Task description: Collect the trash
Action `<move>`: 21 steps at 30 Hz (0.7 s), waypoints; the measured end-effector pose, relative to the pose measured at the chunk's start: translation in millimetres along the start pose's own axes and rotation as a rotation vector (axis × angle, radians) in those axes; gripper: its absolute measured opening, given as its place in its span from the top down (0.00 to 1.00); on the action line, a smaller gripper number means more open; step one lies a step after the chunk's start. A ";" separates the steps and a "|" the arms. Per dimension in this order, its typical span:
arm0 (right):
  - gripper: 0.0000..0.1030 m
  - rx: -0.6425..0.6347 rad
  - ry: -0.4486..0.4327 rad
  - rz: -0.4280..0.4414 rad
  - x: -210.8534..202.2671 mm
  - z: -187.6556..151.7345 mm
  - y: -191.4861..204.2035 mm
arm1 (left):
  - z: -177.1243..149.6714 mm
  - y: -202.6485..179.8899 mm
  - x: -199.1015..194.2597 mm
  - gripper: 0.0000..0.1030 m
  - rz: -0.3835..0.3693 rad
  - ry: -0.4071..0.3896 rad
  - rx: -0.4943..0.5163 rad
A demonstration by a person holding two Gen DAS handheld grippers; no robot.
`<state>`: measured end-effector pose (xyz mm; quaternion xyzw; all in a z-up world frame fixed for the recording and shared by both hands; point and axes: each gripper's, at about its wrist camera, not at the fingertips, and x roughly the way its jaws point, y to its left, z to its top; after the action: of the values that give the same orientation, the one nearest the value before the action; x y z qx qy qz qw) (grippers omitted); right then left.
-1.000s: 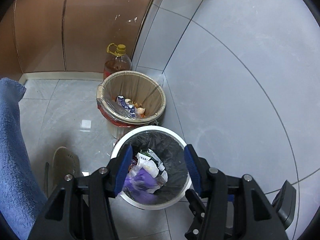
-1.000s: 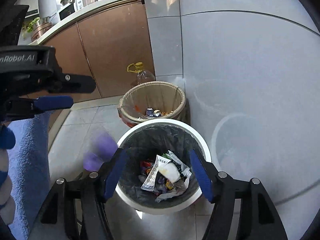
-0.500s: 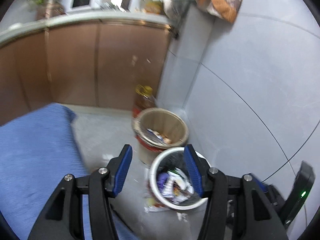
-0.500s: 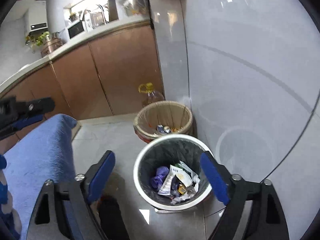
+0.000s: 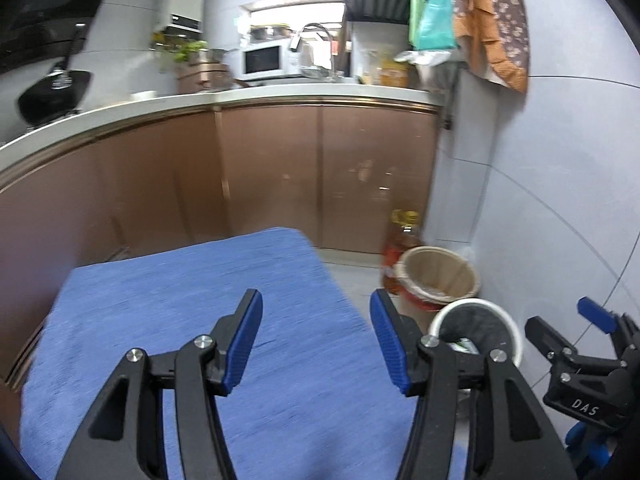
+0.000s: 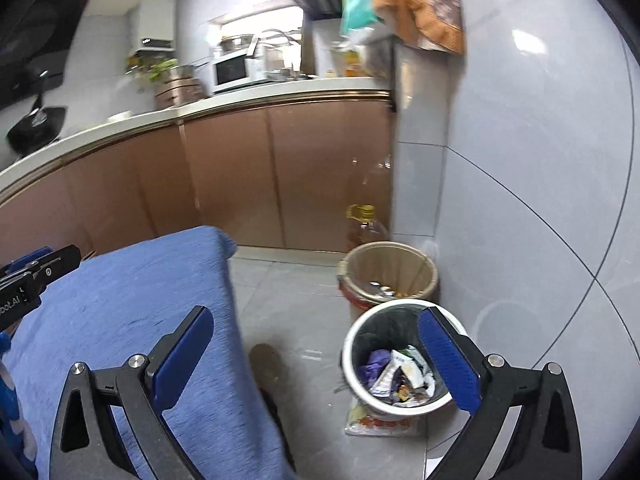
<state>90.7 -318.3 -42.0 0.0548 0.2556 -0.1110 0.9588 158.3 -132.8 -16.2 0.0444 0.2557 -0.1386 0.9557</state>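
Note:
A white bin with a black liner stands on the floor by the wall and holds a purple glove and crumpled wrappers. My right gripper hovers above and in front of it, its jaws opening wide with nothing between them. The left wrist view shows the same bin low at the right. My left gripper hangs over a blue cloth-covered surface, jaws opening slightly and empty. The right gripper appears at that view's right edge.
Behind the white bin are a tan bin and an oil bottle, with brown cabinets further back. A flat wrapper lies under the white bin. A shoe rests on the floor tiles beside the blue cloth.
Both grippers have risen and drawn back from the white bin, the left swinging over the blue cloth. The right jaws have spread wider. The purple glove has landed in the bin.

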 end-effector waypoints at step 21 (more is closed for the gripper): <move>0.00 -0.060 -0.070 0.016 -17.4 -31.5 52.7 | -44.0 43.5 -39.5 0.47 0.228 -0.061 -0.064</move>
<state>73.6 -258.8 -57.9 0.0242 0.2245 -0.0976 0.9693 117.0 -74.7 -33.8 0.0386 0.2239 -0.0222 0.9736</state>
